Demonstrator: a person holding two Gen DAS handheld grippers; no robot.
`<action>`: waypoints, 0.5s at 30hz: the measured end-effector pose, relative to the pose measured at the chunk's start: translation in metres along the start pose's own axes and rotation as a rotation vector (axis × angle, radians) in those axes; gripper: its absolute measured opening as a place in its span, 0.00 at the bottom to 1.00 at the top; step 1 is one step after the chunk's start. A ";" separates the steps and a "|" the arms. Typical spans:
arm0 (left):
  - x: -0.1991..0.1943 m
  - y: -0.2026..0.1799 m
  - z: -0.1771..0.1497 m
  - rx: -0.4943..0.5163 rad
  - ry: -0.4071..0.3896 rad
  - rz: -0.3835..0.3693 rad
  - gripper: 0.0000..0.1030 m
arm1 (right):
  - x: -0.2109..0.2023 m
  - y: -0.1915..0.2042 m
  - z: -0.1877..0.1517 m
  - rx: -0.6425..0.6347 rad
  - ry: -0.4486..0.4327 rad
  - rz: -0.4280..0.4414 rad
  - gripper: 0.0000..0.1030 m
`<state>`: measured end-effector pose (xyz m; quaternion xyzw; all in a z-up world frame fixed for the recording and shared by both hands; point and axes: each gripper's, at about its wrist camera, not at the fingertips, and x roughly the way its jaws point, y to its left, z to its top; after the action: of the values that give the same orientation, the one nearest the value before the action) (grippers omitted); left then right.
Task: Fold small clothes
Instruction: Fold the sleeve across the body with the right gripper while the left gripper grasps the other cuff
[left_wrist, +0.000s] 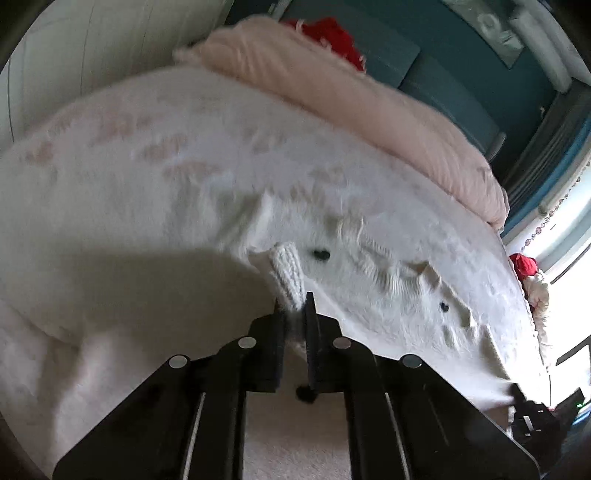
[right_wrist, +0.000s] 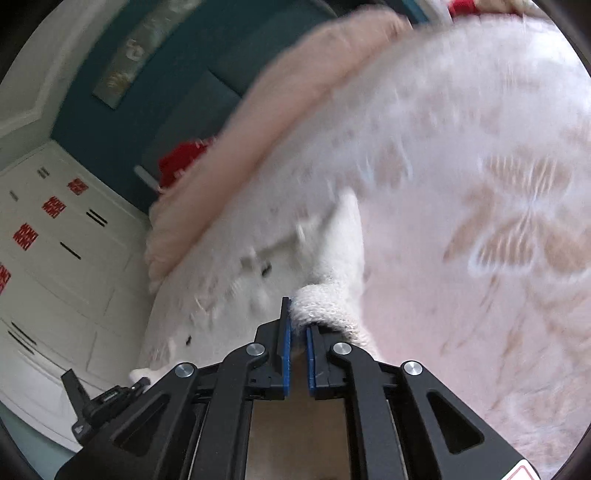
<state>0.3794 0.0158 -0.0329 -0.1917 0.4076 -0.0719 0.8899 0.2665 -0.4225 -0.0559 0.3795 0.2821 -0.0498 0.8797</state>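
At lower centre of each view, the left gripper (left_wrist: 294, 314) and right gripper (right_wrist: 298, 325) each pinch a ribbed edge of the white knit garment (left_wrist: 369, 258), likely stretching it flat over the bedspread (left_wrist: 147, 155) for folding.

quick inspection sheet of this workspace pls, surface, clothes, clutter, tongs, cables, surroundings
surface: bed with white blanket, faint pink butterfly print.
job's things: white knit garment with dark buttons, spread on the blanket.
clutter: pink blanket along the far edge; red item behind it.
grippers: left tongs shut on a ribbed cuff; right tongs shut on another knit cuff.
cables: nothing seen.
surroundings: teal wall, white drawers, bright window.
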 end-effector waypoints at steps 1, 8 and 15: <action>0.005 0.003 -0.002 0.005 0.011 0.006 0.08 | 0.008 -0.008 -0.006 -0.015 0.046 -0.042 0.06; 0.037 0.025 -0.032 0.043 0.074 0.087 0.11 | -0.009 0.013 -0.023 -0.108 0.046 -0.133 0.08; 0.035 0.027 -0.037 0.048 0.052 0.096 0.15 | 0.053 0.032 -0.026 -0.327 0.198 -0.341 0.08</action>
<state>0.3741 0.0199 -0.0902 -0.1487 0.4375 -0.0440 0.8858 0.3085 -0.3750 -0.0781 0.1824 0.4310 -0.1137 0.8764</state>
